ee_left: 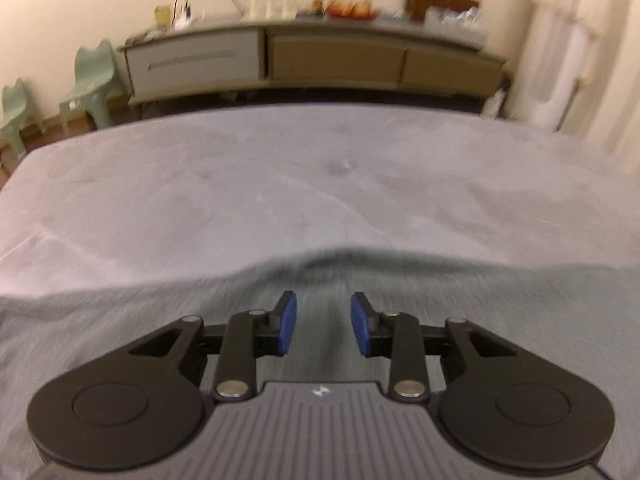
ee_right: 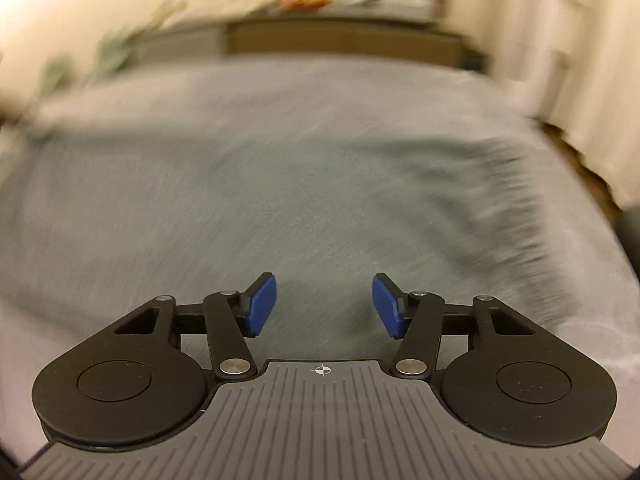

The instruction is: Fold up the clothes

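A: Two pairs of tongs, and both stand spread with nothing between the blue pads. Our left tongs (ee_left: 323, 324) hang just over the grey-green garment (ee_left: 120, 340), which lies flat across the near part of the bed (ee_left: 280, 184).

B: Our right tongs (ee_right: 324, 306) are spread wider, also over the garment (ee_right: 240, 208). Its right-hand edge looks ragged with blur, so we cannot read the hem there.

A: From the left view the cloth's far edge (ee_left: 332, 254) rises in a soft hump just ahead of the pads. That looks like our next hold.

B: Then we'd judge it best to take that edge at two points well apart, pinch only the top layer, and carry both sides over together so the fold lands straight.

A: And keep low, so the cloth drags flat and no wrinkle is trapped under it. Beyond the bed, the sideboard (ee_left: 304, 56) and the green chairs (ee_left: 94, 80) are well clear of us.
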### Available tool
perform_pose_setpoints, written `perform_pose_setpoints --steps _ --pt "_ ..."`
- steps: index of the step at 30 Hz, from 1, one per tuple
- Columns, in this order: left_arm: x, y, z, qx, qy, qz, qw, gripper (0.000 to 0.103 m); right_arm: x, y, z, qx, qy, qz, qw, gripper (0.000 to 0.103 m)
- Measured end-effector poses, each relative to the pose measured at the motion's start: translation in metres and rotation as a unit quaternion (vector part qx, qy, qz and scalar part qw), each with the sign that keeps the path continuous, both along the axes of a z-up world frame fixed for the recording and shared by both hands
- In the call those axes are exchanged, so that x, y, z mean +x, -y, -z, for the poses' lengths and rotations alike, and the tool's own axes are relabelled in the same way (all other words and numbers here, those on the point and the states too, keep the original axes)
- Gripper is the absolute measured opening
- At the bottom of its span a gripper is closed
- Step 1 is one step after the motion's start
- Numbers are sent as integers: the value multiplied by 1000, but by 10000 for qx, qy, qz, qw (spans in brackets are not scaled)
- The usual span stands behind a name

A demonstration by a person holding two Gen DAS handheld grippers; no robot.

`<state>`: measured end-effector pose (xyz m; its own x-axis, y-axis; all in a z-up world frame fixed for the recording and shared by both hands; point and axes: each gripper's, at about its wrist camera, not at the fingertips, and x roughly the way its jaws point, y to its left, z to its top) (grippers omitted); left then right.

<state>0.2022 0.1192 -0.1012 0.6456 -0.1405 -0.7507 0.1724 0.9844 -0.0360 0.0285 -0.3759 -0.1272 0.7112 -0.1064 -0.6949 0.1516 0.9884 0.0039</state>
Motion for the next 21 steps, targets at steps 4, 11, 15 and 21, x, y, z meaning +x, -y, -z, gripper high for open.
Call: perform_pose_setpoints --steps 4,11,15,21 --pt "-57 -67 1 114 13 -435 9990 31 10 39 13 -74 -505 687 9963 57" --pt "-122 -217 -5 -675 103 -2200 9731 31 -4 7 -1 -554 -111 543 9969 61" --pt "-141 -264 -6 -1209 185 -2673 9558 31 5 -46 1 -396 -84 -49 9992 63" --pt "-139 -283 11 -1257 -173 -2836 9505 32 14 -104 15 -1223 -539 -682 9887 69"
